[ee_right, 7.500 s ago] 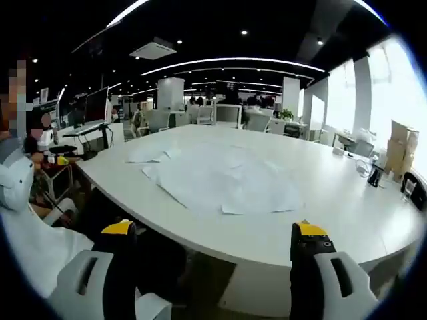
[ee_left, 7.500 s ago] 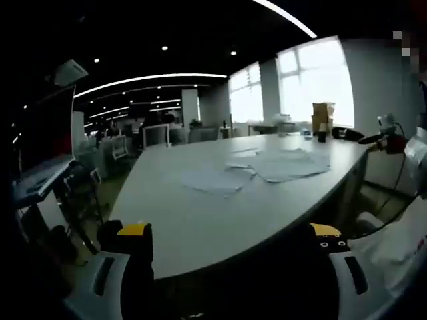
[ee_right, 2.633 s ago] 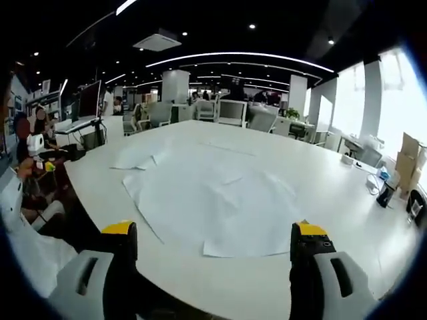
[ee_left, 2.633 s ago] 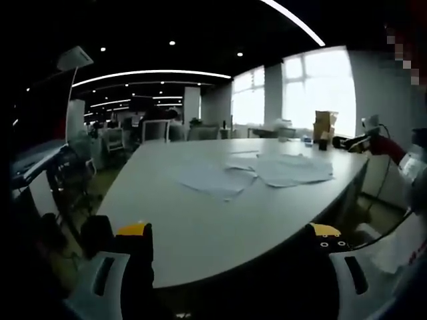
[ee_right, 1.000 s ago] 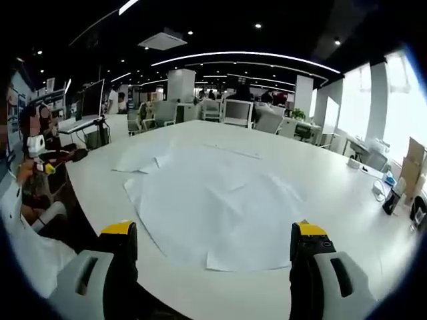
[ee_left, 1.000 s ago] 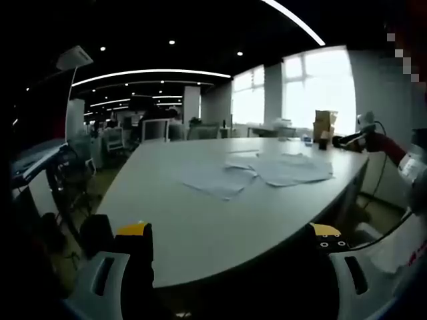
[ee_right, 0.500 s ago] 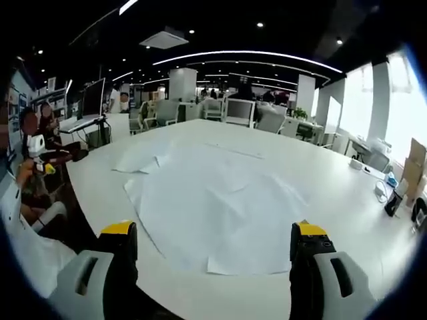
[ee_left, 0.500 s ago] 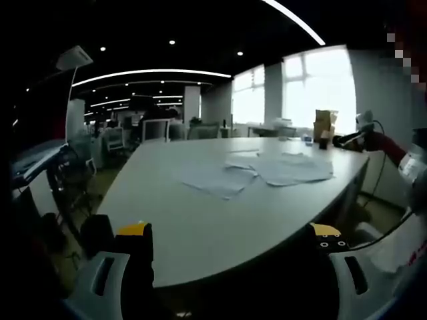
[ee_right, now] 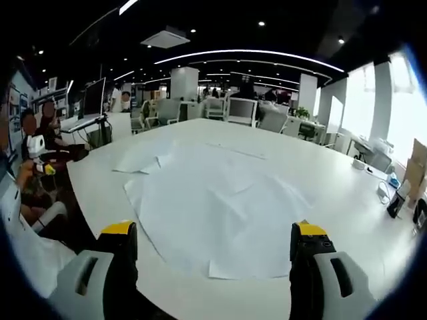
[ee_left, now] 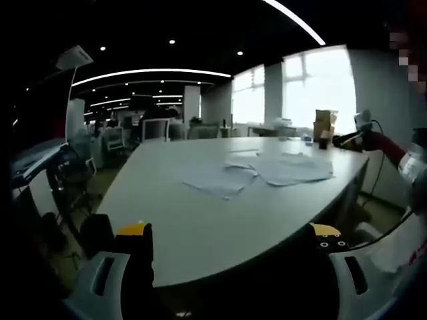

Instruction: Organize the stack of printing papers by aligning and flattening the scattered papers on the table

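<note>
White printing papers (ee_right: 217, 213) lay scattered on the pale grey table (ee_right: 333, 200) — left gripper (ee_left: 230, 233) parted, right gripper (ee_right: 213, 233) parted, both empty.

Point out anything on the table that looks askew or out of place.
The papers are fanned out loosely over the table, edges at different angles instead of one squared stack. A few sheets lie apart at the far left. Nothing looks torn or spilled.

— What's different from earlier?
— The right gripper (ee_right: 212, 248) has come in over the tabletop (ee_right: 347, 200), so the papers (ee_right: 217, 207) lie closer beneath it.
— And the left gripper (ee_left: 230, 240)?
— It shifted only slightly.
</note>
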